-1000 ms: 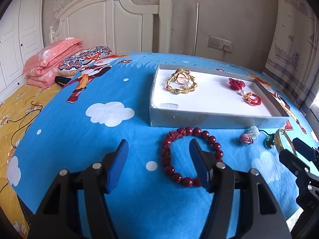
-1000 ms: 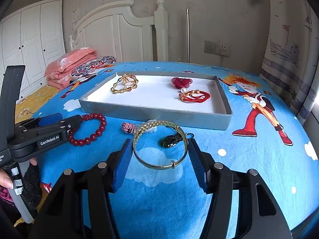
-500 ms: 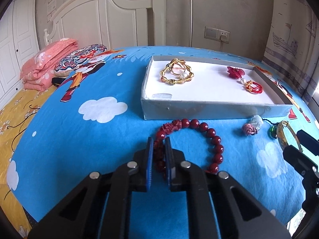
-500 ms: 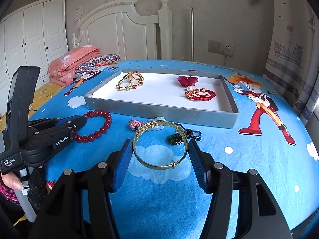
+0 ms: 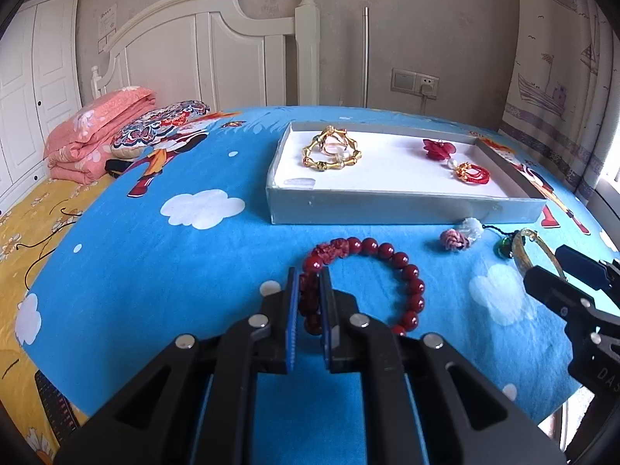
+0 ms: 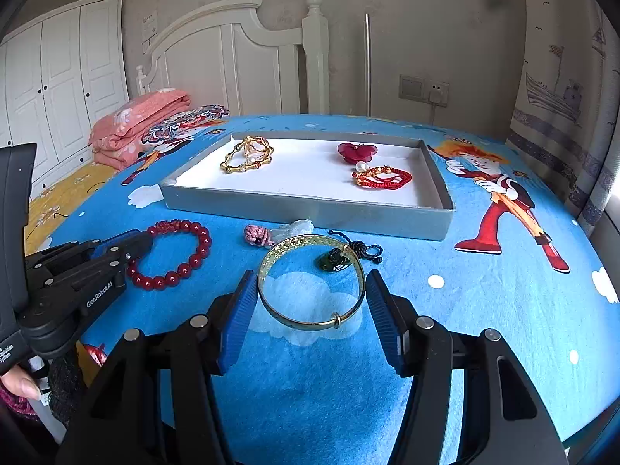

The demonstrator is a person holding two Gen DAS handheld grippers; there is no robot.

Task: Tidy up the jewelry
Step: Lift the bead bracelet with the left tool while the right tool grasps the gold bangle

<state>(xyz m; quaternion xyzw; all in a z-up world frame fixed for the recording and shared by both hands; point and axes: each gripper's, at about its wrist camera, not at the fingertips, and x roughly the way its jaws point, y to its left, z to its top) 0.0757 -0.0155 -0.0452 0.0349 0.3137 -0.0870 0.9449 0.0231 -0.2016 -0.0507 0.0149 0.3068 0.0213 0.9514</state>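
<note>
Three pieces are already laid in the tray (image 6: pixel 310 209); at its 6 o'clock, the red bead bracelet (image 5: pixel 364 283) is pinched by the left tool (image 5: pixel 310 302), while the gold bangle (image 6: pixel 312 281) lies between the spread fingers of the right tool (image 6: pixel 312 310), ungripped.

My black plastic fingers (image 5: pixel 271 306) are matt, their blue pads ribbed, and the red bead bracelet (image 5: pixel 368 283) between them is glossy and smooth. The gold bangle (image 6: pixel 312 281) shines like polished metal with a patterned band. The printed bedsheet (image 6: pixel 484 310) is soft matt cloth; the grey tray (image 6: pixel 310 213) looks like matt cardboard.
</note>
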